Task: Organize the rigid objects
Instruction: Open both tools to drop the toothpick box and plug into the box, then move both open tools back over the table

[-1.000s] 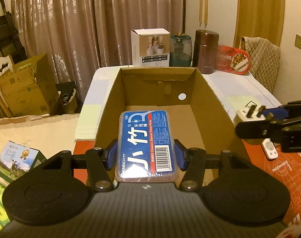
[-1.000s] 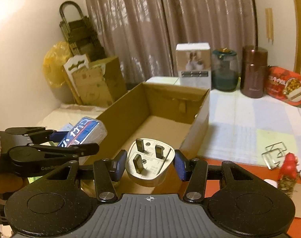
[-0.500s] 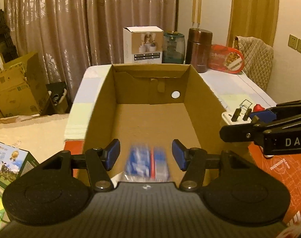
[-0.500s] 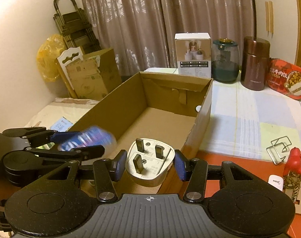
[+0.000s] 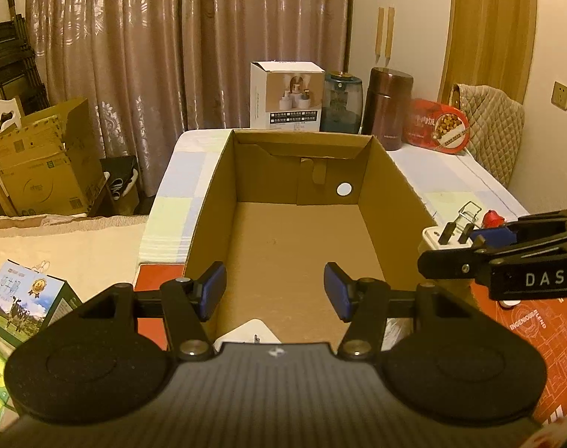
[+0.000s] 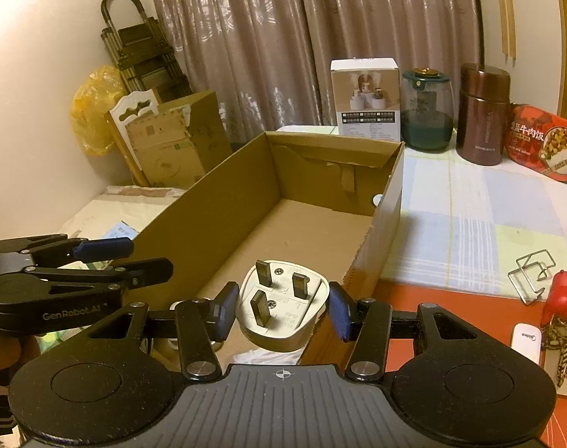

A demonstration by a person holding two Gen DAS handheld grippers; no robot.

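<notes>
Left wrist view: left gripper [image 5: 274, 296] now empty, jaws apart over the cardboard box [image 5: 302, 246]; floss pack gone from between them since a second ago, probably dropped inside, unseen. Right gripper [image 6: 281, 308] clamped on white plug [image 6: 281, 308] above the box's near end; likely next in.

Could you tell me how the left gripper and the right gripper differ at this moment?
The left gripper has nothing between its blue pads, while the right gripper is shut on a white plug. The left gripper sits over the cardboard box; the right gripper is at the box's right wall. Both are black and point down towards the box.
</notes>
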